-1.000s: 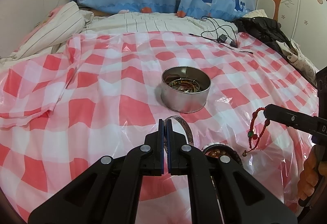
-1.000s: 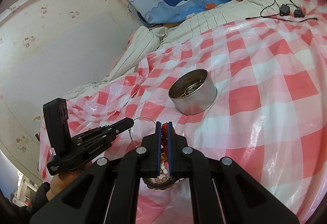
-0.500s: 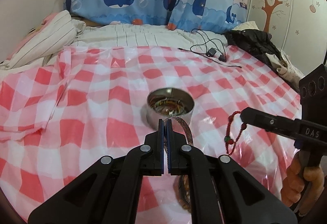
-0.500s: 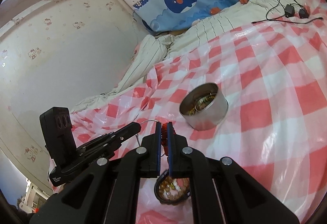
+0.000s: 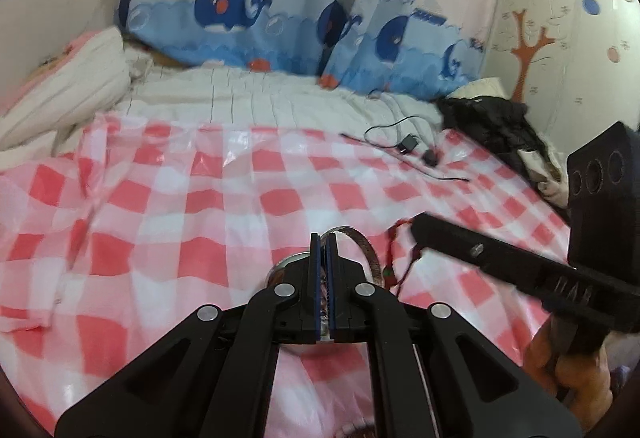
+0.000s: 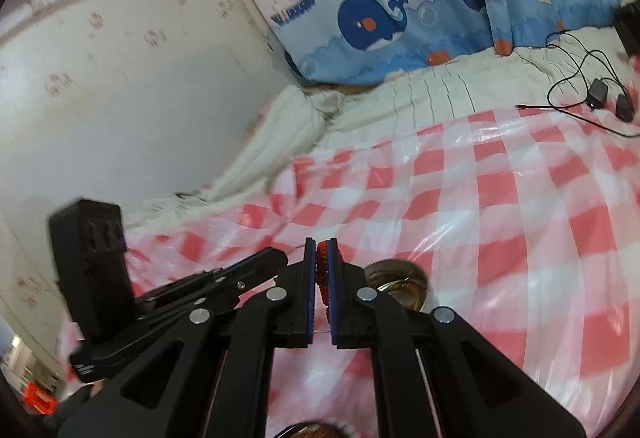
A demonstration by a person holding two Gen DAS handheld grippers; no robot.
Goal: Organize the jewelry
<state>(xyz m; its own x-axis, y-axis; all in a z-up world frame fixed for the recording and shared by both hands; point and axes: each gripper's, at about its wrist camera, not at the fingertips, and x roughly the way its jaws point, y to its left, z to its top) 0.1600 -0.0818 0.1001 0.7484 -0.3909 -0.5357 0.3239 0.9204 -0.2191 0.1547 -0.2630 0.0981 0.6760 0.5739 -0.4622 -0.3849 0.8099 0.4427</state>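
Over the tin (image 6: pixel 400 280), left tongs (image 5: pixel 323 238) clamp a bangle (image 5: pixel 366 250) while right tongs (image 6: pixel 321 243), opening, still touch a red bracelet (image 6: pixel 322 266).

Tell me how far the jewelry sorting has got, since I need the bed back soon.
Partly done, as far as I can see. The metal tin already holds some bangles. In hand: the left gripper pinches a thin band bracelet, and a red beaded bracelet sits in the right gripper, whose jaws are opening; both hover by the tin. Left: dropping these two in, plus a dish of beads barely visible at the bottom edge.
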